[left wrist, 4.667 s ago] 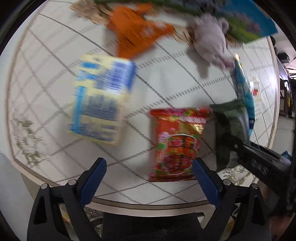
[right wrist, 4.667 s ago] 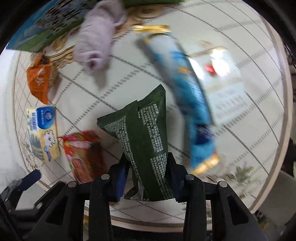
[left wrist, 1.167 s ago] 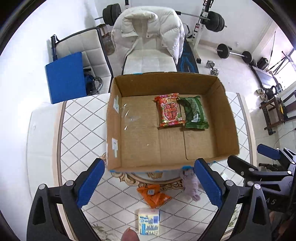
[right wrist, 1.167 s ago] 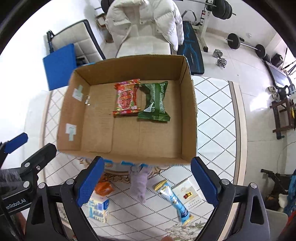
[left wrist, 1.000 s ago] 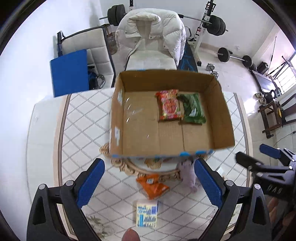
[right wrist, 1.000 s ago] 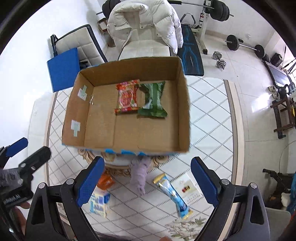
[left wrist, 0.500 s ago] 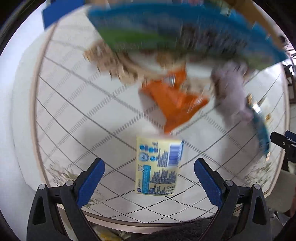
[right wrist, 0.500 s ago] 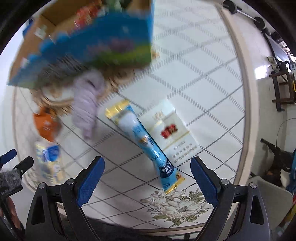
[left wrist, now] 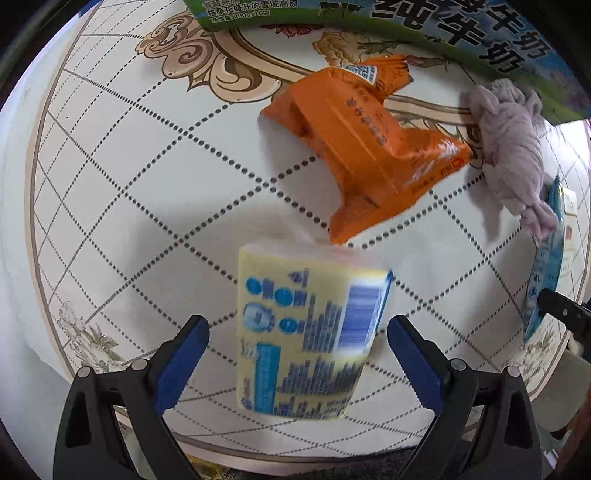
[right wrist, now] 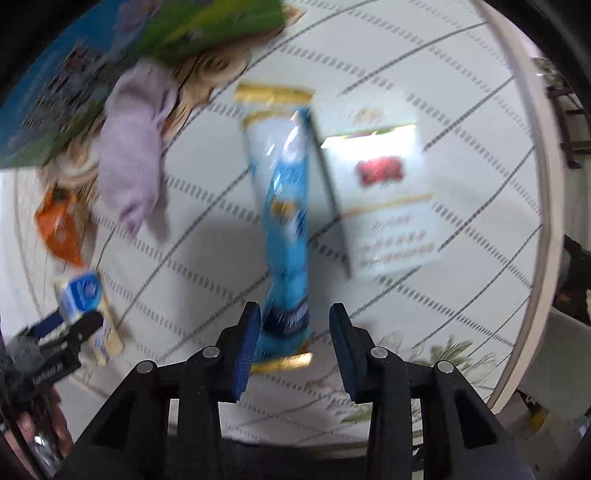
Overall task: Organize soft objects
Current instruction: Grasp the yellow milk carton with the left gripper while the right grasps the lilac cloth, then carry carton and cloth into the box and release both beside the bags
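On the left, the left gripper [left wrist: 295, 332] points almost straight down over the yellow tissue pack [left wrist: 306, 332], which lies flat on the desk [left wrist: 110, 184] between its fingers [left wrist: 184, 350]. The fingers are apart and have just been narrowing a little, with a visible gap on each side of the pack, so nothing is gripped yet. The pack is nearly as wide as the opening; if the gripper drops off-centre, one finger could land on top of the wrapper and crush or shove it instead of straddling it. The orange snack bag [left wrist: 365, 155] touches the pack's far corner and could get dragged along or pinched.

Further right sits the lilac plush toy [left wrist: 509, 147], beside the printed cardboard box [left wrist: 406, 33] at the desk's far side; it is clear of both grippers.

On the right, the right gripper [right wrist: 295, 328] has its fingers [right wrist: 247, 332] around the near end of the blue snack stick [right wrist: 284, 221]. They have just been closing. One finger seems to touch the wrapper while the other shows a gap, so I judge it not clamped. The grip is at the very tail; the slick, long packet could swing, slide out, or fold when lifted. The white packet [right wrist: 384, 206] lies just beside it and partly under its edge, so it may be knocked toward the desk's rim.
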`<action>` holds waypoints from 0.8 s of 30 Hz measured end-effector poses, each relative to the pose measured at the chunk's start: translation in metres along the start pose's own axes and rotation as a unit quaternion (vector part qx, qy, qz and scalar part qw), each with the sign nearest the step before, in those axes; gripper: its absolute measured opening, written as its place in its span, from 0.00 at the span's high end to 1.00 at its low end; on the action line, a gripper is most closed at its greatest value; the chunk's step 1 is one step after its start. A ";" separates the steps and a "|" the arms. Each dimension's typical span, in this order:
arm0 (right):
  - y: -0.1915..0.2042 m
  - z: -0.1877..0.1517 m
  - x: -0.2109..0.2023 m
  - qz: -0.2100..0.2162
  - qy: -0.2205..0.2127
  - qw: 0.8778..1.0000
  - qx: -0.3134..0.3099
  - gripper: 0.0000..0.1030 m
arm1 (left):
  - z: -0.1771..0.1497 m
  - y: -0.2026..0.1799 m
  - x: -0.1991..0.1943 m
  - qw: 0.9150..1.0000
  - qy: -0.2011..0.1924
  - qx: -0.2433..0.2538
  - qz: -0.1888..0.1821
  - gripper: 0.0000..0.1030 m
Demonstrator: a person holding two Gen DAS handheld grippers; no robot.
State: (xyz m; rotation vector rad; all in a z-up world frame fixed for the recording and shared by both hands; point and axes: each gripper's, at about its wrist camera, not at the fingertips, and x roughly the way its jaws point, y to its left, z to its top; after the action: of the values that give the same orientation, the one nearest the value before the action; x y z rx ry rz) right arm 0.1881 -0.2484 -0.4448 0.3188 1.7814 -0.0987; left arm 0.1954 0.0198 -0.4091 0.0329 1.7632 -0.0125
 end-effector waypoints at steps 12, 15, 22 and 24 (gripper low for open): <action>0.054 0.017 -0.037 0.036 -0.075 0.996 -0.015 0.57 | 0.016 -0.002 0.001 1.000 -0.015 -0.019 -0.005 0.40; 0.078 0.039 -0.026 0.065 -0.054 0.996 -0.017 0.57 | 0.017 0.005 -0.008 0.999 -0.028 -0.028 -0.005 0.40; 0.100 0.067 -0.005 0.123 -0.028 0.992 0.026 0.52 | 0.020 0.015 -0.021 0.998 -0.040 -0.042 -0.010 0.40; 0.108 0.071 -0.005 0.125 -0.034 0.991 0.032 0.52 | 0.000 0.013 -0.031 0.998 -0.042 -0.045 -0.011 0.40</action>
State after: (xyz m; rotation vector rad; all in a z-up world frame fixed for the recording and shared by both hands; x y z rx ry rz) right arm 0.2850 -0.1629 -0.4453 0.5752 1.6597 0.0109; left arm 0.2022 0.0320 -0.3786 -0.0531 1.6788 0.0489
